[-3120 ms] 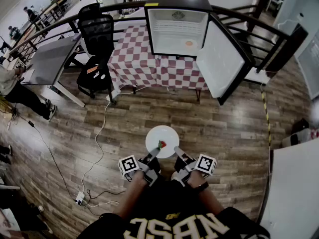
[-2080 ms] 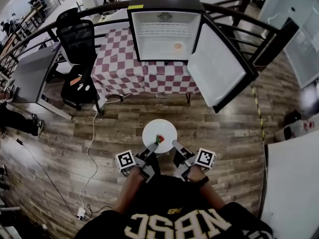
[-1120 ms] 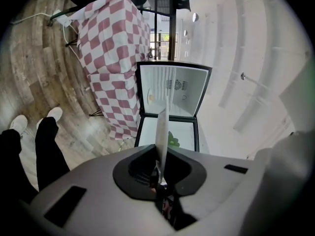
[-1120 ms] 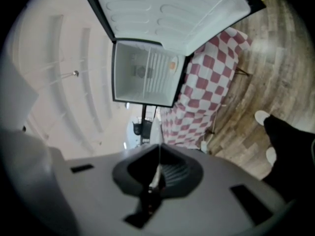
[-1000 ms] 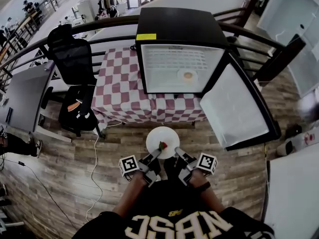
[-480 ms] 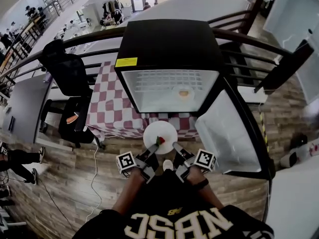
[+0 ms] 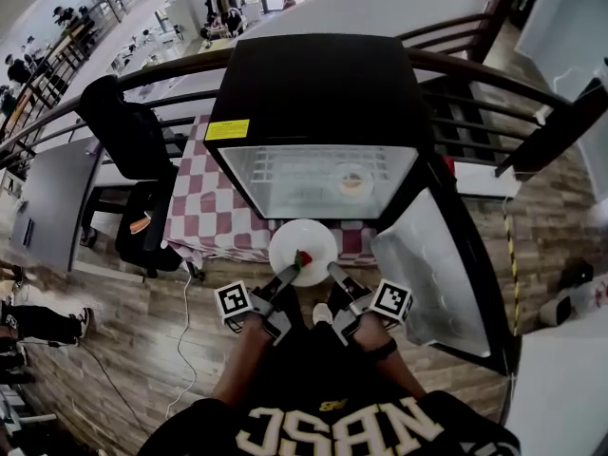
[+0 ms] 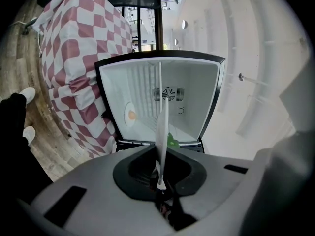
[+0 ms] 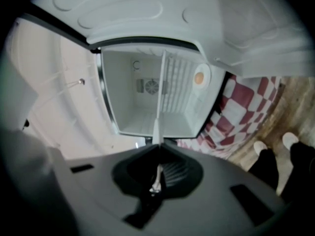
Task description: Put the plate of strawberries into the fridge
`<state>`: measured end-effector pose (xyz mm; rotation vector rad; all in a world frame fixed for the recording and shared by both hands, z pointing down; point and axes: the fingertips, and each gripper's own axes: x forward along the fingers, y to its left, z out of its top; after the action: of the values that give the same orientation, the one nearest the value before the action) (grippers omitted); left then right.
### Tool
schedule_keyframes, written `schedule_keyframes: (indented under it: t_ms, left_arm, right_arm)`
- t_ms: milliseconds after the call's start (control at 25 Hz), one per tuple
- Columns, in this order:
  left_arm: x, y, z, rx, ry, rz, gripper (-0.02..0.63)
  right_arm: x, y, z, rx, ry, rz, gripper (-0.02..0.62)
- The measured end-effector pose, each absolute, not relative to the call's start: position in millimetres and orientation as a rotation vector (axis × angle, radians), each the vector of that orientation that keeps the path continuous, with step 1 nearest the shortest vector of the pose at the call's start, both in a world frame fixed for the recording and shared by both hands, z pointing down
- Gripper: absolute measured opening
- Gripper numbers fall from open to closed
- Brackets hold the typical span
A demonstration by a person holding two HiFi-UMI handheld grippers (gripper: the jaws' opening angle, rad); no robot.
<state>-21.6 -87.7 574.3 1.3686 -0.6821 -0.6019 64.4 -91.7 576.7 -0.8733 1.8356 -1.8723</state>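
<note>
So, left gripper (image 7: 287, 278) and right gripper (image 7: 334, 274) both clamped tight on plate (image 7: 306, 238) rim, strawberry (image 7: 302, 258) on top, plate just before open fridge (image 7: 313, 93).

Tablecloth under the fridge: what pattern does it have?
The tablecloth has red and white checks, clearest in the left gripper view.

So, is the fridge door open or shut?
Open: the door stands swung out to the right, and the white inside of the fridge shows.
</note>
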Motion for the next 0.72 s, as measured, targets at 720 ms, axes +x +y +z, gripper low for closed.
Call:
schedule_keyframes:
  t_ms: [720]
  left_arm:
    - [-42,-193,566,1.374,-0.629,-0.562,0.035]
  right_arm:
    - [44,-190,566,-0.931,1.773,-1.814,0.027]
